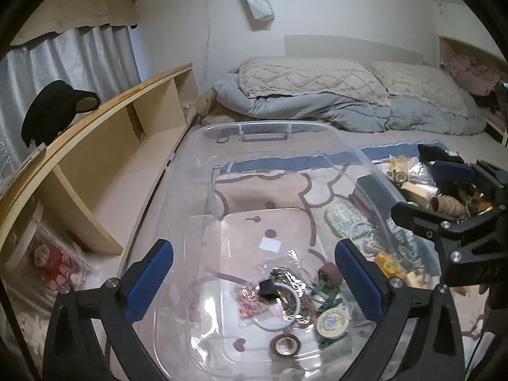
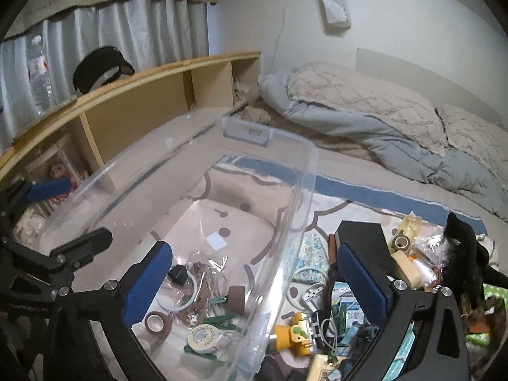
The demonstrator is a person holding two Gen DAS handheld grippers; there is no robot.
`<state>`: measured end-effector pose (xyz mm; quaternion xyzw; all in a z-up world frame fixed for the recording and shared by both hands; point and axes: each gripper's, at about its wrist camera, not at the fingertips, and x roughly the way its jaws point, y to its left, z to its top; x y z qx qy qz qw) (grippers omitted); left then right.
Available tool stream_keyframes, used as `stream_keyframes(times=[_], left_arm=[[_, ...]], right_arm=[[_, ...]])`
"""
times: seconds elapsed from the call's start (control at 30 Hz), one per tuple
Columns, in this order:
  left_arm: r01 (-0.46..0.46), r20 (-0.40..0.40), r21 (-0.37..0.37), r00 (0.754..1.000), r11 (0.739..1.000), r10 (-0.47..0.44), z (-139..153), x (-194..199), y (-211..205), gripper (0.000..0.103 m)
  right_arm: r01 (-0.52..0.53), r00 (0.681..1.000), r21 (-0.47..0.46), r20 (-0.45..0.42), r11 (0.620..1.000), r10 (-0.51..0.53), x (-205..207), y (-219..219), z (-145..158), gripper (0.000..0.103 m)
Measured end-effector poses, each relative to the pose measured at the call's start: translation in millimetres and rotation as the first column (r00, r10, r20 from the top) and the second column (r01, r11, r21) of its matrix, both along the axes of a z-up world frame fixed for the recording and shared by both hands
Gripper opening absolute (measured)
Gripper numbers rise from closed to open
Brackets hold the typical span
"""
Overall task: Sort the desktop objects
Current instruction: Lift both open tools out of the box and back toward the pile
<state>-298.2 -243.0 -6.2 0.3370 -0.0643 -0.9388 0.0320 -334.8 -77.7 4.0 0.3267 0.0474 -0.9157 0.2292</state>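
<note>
So both tools are empty right now: the left tool (image 1: 254, 281) and right tool (image 2: 255, 281) have their jaws spread wide with nothing between the pads. Looks like we're between picks. The clear plastic bin (image 2: 304, 171) sits on the rug and already holds tape rolls (image 1: 285, 344), a binder clip (image 1: 267, 288) and green clothespins (image 2: 219, 320). Next up is probably grabbing from the unsorted pile (image 2: 320, 324) just outside the bin's right wall, which is tangled, so picking one item cleanly could be fiddly. Farther back: a low wooden shelf (image 1: 104, 146) and a bed with a rumpled duvet (image 2: 365, 120).
</note>
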Motion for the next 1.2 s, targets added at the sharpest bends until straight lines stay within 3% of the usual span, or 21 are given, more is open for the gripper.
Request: stream_keyframes(times=[0.17, 0.43, 0.57, 0.83, 1.2], left_arm=[[-0.011, -0.030, 0.029, 0.999, 1.000, 0.012, 15, 17, 12, 0.102], [0.017, -0.087, 0.011, 0.996, 1.000, -0.016, 41, 51, 45, 0.102], [0.053, -0.121, 0.053, 0.992, 0.997, -0.046, 54, 71, 62, 0.103], [0.133, -0.214, 0.061, 0.970, 0.989, -0.117, 69, 114, 106, 0.103], [0.195, -0.319, 0.070, 0.934, 0.978, -0.163, 67, 175, 157, 0.103]], right_arm=[[-0.007, 0.999, 0.006, -0.039, 1.000, 0.007, 16, 12, 10, 0.103], [-0.016, 0.993, -0.044, -0.117, 0.999, 0.011, 55, 45, 39, 0.103], [-0.026, 0.984, -0.061, -0.180, 0.998, 0.015, 83, 68, 53, 0.103], [-0.008, 0.967, -0.071, -0.255, 0.997, -0.011, 128, 119, 62, 0.103], [0.017, 0.943, -0.075, -0.329, 0.997, -0.040, 180, 179, 62, 0.103]])
